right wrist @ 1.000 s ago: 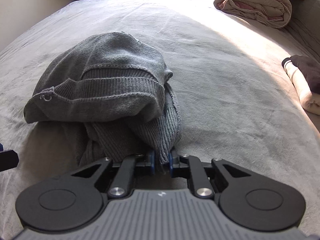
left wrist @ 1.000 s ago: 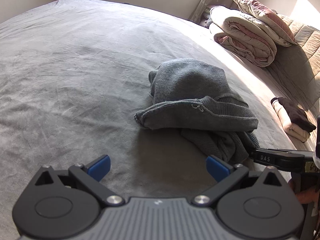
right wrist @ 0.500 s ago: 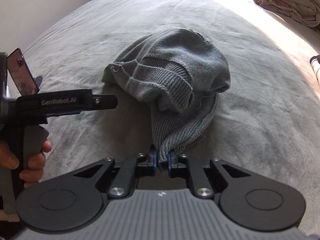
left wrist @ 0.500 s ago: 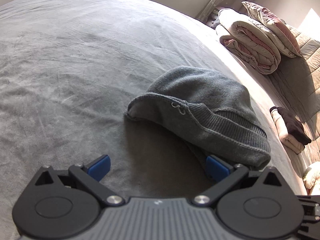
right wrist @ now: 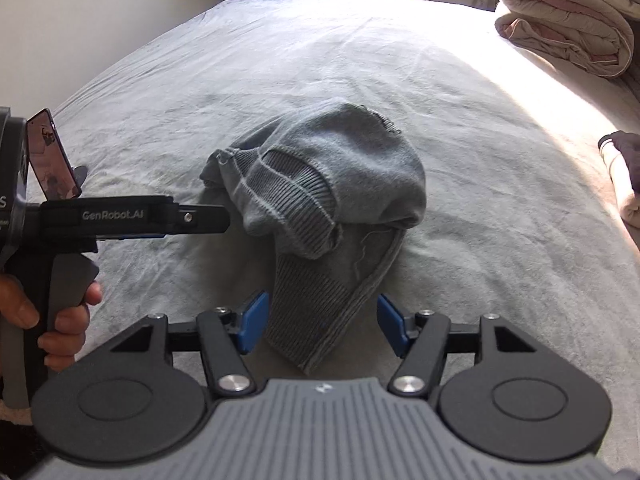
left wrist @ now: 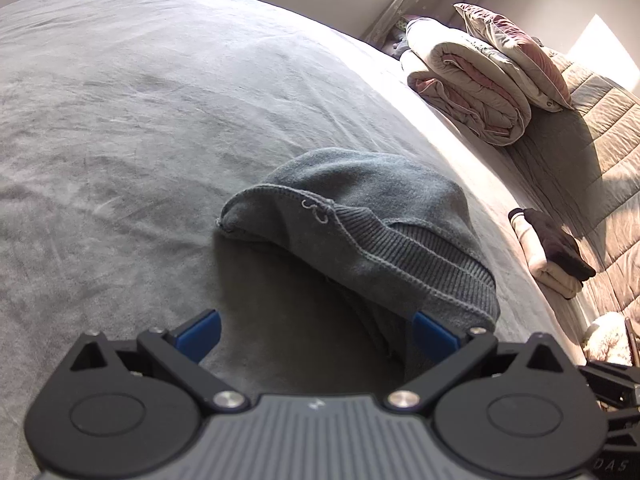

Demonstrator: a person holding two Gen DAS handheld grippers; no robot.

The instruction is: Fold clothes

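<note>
Right gripper (right wrist: 320, 322) is opening, its blue pads clear of the grey sweater (right wrist: 332, 188) cuff lying between them on the bed (right wrist: 480, 100). Left gripper (left wrist: 316, 334) is hovering spread wide, gripping nothing.

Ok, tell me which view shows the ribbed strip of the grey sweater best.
The right wrist view: the ribbed strip lies flat and unobstructed between the opening right gripper pads. In the left wrist view, the grey sweater hides most of that strip in shadow.

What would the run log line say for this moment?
right gripper: jaws opening, grey sweater cuff between pads, unpinched | left gripper: open, empty | sweater bunched on bed
</note>
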